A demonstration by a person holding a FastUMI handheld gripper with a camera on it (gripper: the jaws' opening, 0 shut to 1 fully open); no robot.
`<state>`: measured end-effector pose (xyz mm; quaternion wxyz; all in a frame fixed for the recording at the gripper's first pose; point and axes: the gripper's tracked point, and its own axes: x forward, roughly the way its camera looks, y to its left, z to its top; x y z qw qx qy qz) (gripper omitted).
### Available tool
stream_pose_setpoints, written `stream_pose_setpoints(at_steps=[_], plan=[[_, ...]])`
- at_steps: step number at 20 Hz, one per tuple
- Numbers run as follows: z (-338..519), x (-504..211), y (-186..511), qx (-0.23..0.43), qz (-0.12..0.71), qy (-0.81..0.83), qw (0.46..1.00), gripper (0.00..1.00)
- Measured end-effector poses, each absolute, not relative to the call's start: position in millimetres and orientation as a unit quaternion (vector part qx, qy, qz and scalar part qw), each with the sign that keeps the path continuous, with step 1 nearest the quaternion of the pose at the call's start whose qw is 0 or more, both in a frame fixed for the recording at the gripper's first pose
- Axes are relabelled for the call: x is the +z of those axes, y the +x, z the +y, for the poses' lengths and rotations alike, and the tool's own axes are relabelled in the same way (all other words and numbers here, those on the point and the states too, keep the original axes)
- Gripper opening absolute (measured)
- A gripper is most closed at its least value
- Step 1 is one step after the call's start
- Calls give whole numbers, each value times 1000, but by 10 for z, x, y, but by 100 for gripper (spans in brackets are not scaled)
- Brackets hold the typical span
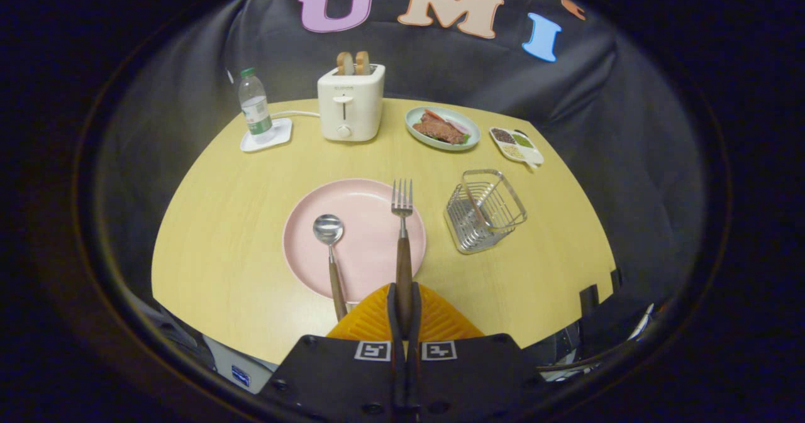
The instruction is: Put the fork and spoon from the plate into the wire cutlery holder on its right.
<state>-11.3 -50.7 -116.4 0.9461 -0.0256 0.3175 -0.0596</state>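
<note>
My gripper (pixel 404 307) is shut on the wooden handle of the fork (pixel 402 234). The fork points straight ahead from the fingers, its metal tines over the right part of the pink plate (pixel 365 197); it looks raised above the plate. The spoon (pixel 330 247) lies on the plate's left part, bowl forward, its wooden handle running back over the plate's near rim just left of the fingers. The wire cutlery holder (pixel 483 210) stands on the yellow table to the right of the plate, open side up.
Beyond the plate stand a white toaster (pixel 350 101) with two slices of bread, a water bottle (pixel 255 105) on a white coaster, a green plate of food (pixel 443 128) and a small divided dish (pixel 517 144). The table's near edge runs just under the fingers.
</note>
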Motion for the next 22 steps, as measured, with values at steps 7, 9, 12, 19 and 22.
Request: stream_pose_setpoints(at_steps=[7,9,12,19,22], plan=[[-818,-676,-195,-130,398,-2,908,4],[-941,-586,-207,-149,417,17,896,4],[-1132,-449,-156,-173,443,36,879,4],[-1352,-568,127,-162,514,68,839,4],[-1446,-706,221,-150,540,65,825,4]])
